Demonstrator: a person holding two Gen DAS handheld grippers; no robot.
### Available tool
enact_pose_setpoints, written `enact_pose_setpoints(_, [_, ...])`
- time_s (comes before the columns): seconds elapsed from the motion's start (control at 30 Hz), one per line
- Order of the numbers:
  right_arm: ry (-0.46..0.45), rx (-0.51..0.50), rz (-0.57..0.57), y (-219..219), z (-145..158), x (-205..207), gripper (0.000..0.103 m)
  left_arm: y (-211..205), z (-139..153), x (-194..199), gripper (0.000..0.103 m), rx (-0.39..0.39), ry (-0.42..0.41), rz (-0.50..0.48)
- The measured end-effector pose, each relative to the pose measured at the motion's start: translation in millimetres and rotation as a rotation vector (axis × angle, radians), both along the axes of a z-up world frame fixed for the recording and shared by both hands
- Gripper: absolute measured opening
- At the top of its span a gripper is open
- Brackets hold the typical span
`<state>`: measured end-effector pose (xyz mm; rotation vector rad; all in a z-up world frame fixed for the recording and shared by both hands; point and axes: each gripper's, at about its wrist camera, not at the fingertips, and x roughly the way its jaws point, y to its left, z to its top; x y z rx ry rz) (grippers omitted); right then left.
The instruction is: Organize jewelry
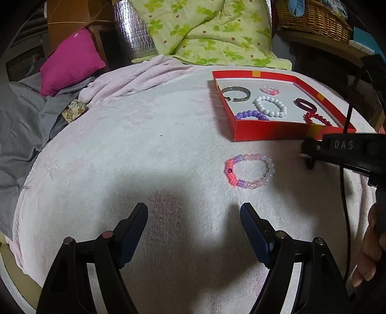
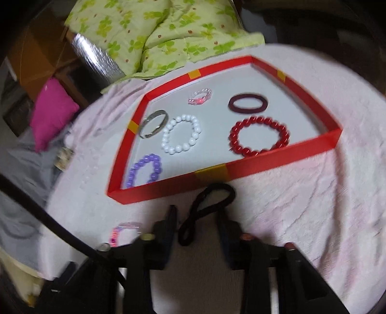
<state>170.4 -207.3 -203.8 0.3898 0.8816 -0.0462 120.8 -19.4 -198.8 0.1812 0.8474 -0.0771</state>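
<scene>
A red tray [image 1: 265, 131] [image 2: 253, 166] lies on the pale pink blanket and holds several bracelets: a metal cuff [image 1: 236, 94], white beads [image 2: 181, 137], purple beads [image 2: 144, 170], red beads [image 2: 259, 136], a dark ring [image 2: 248, 103] and a small pink one [image 2: 200, 96]. A pink bead bracelet [image 1: 249, 170] lies on the blanket in front of the tray. My left gripper [image 1: 194, 215] is open and empty, short of it. My right gripper [image 2: 196, 217] is partly open around a black hair tie [image 2: 207, 212] just in front of the tray; whether the fingers touch it is unclear.
A green floral quilt [image 1: 205, 31] and a magenta pillow [image 1: 70, 62] lie behind the blanket. Grey cloth [image 1: 21, 125] lies to the left. A wicker basket [image 1: 313, 19] stands at the back right. The right gripper's body [image 1: 342, 149] shows beside the tray.
</scene>
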Motion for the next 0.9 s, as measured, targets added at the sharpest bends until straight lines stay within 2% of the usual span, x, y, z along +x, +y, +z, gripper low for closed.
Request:
enact_pose_setpoints(0.1, [-0.005, -0.015, 0.001, -1, 0, -1, 0.012, -4, -3, 0, 0.079, 0.019, -0.005, -0.005])
enact_pose_setpoints(0.3, [-0.019, -0.003, 0.038, -6, 9, -11, 0.01, -11, -1, -3, 0.079, 0.049, -0.051, -0.027])
enact_pose_setpoints(0.5, [-0.011, 0.101, 0.12, -27, 16, -28, 0.01, -11, -1, 0, 0.079, 0.039, -0.048, -0.013])
enact_pose_setpoints(0.73, [-0.024, 0.242, 0.291, -44, 17, -51, 0.01, -9, -1, 5, 0.079, 0.005, -0.035, 0.008])
enact_pose_setpoints(0.9, [-0.024, 0.273, 0.31, -51, 13, -59, 0.01, -11, 0, 9, 0.079, -0.016, -0.03, -0.009])
